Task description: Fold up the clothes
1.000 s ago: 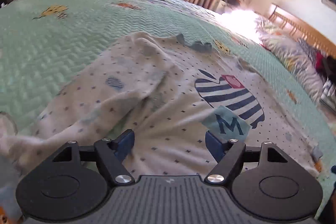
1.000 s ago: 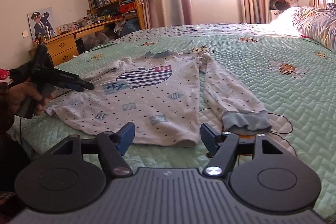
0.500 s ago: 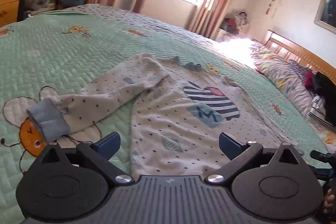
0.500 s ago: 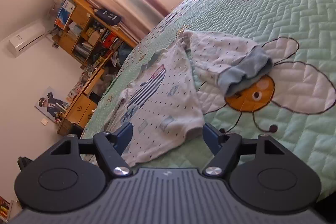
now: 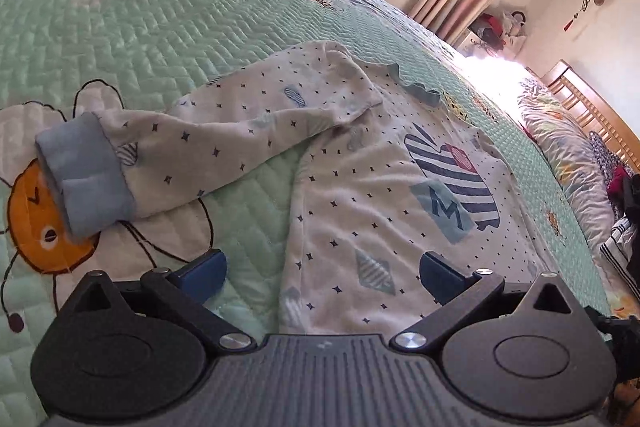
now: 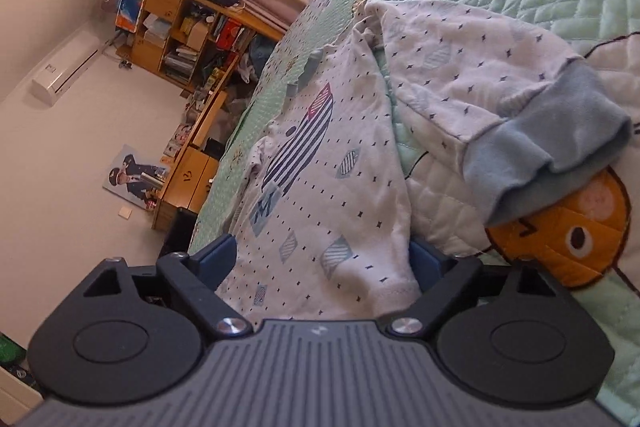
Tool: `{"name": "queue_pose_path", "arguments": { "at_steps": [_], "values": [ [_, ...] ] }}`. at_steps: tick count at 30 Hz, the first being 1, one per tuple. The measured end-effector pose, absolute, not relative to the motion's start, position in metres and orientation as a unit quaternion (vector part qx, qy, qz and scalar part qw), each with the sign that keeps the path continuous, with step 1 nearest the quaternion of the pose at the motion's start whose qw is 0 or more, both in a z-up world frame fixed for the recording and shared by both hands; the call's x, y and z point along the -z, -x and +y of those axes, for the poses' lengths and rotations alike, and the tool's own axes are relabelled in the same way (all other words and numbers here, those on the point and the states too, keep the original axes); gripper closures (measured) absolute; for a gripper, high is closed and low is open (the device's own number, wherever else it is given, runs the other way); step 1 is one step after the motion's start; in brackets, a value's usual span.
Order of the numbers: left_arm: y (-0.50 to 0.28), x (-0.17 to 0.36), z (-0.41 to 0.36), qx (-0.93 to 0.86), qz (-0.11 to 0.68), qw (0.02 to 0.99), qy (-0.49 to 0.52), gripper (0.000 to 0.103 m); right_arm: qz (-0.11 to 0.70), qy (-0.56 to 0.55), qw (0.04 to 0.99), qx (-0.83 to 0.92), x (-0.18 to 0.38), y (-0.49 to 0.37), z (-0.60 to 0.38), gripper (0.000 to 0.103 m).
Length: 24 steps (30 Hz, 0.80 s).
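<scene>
Both wide: left hand-held gripper [image 5: 322, 269] and right hand-held gripper [image 6: 322, 263], each straddling a hem corner of the dotted long-sleeved shirt [image 5: 384, 203] spread flat on the green quilted bedspread [image 5: 132, 27]

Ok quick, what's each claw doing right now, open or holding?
Left claw: open, holding nothing, straddling the shirt hem.
Right claw: open, shirt hem corner between its fingers, not clamped.

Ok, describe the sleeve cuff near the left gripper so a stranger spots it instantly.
Start at the green quilted bedspread, then the white star-dotted top spread on it. Follow its sleeve to the pale blue cuff, plain fabric lying over an orange cartoon bee.
</scene>
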<state>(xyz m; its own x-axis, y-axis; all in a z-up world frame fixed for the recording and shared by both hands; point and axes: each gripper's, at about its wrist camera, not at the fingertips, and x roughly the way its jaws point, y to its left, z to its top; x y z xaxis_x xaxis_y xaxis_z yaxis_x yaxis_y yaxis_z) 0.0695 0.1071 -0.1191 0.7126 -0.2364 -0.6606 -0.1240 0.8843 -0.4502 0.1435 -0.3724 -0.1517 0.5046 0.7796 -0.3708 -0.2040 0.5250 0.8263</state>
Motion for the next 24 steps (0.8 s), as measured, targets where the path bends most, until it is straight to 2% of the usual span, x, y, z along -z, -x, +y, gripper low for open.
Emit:
{"name": "queue_pose_path", "arguments": {
  "at_steps": [1,2,8,10,13,15,17,24],
  "values": [
    [-0.074,0.12,0.107,0.034,0.383,0.893,0.236,0.001,0.4,-0.367,0.78,-0.312,0.156,-0.145,-0.369,0.086],
    [-0.078,0.12,0.106,0.036,0.388,0.891,0.233,0.001,0.413,-0.368,0.774,-0.307,0.163,-0.146,-0.365,0.098],
    [-0.078,0.118,0.099,0.063,0.411,0.891,0.183,0.002,0.409,-0.365,0.778,-0.307,0.166,-0.14,-0.362,0.098],
    [-0.079,0.117,0.093,0.067,0.418,0.892,0.161,0.006,0.409,-0.363,0.779,-0.307,0.164,-0.14,-0.363,0.098],
    [-0.079,0.115,0.093,0.085,0.419,0.888,0.168,0.03,0.407,-0.368,0.778,-0.305,0.163,-0.141,-0.367,0.098],
    [-0.08,0.117,0.096,0.091,0.423,0.882,0.185,0.075,0.405,-0.375,0.776,-0.304,0.163,-0.141,-0.369,0.098],
    [-0.081,0.119,0.1,0.09,0.425,0.877,0.206,0.097,0.403,-0.382,0.774,-0.303,0.163,-0.14,-0.371,0.098],
    [-0.072,0.112,0.116,0.134,0.39,0.837,0.359,0.098,0.37,-0.45,0.755,-0.302,0.143,-0.137,-0.399,0.098]
  ]
}}
